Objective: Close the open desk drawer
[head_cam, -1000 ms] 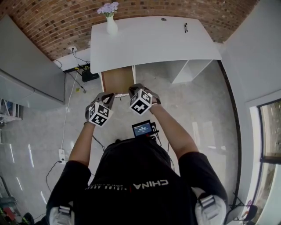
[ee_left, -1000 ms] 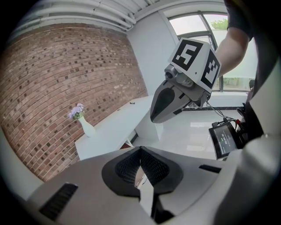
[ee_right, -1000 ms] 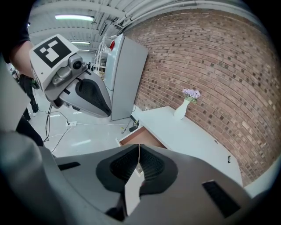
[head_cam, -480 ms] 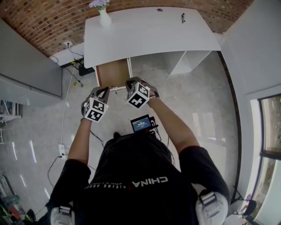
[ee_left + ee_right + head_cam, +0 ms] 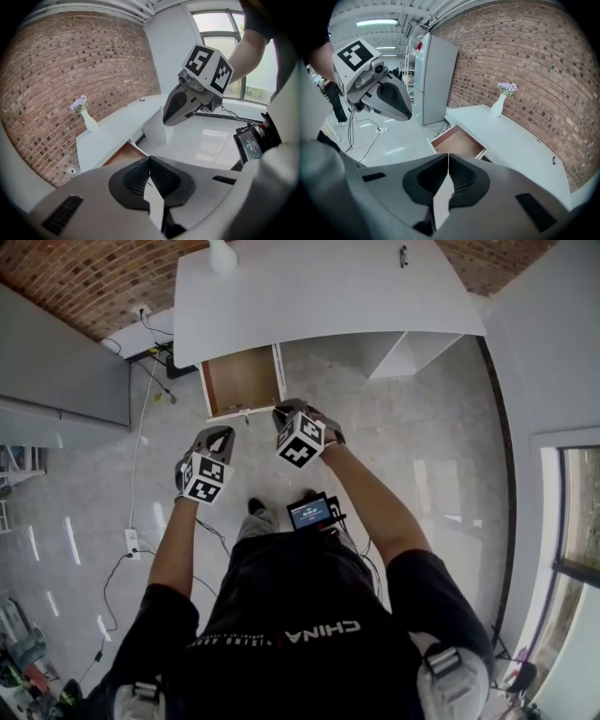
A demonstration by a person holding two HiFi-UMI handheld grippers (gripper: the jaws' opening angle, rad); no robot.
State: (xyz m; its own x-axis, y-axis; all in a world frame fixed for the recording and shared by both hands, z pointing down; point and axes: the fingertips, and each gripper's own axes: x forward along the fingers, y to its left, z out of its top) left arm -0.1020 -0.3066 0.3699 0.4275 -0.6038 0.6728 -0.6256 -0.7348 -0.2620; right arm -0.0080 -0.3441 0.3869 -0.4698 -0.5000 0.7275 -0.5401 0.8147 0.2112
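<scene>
Desk [image 5: 319,292] sits higher in head view than second ago; person has moved closer. Drawer [image 5: 242,379] at upper left of frame, still pulled well out, wooden inside showing. Left gripper [image 5: 222,435]: jaws pressed together, nothing held, just below drawer front. Right gripper [image 5: 285,412]: likewise closed and empty, tip near front's right corner. Approach looks nearly complete; closing push seemingly not yet begun.

A: Approach to the drawer [image 5: 242,381] front?
B: Open air above the floor [image 5: 394,437], just ahead of left gripper [image 5: 222,435] and right gripper [image 5: 285,413]. The surface [image 5: 319,287] roofs the drawer's rear; cables [image 5: 159,360] lie leftward.
</scene>
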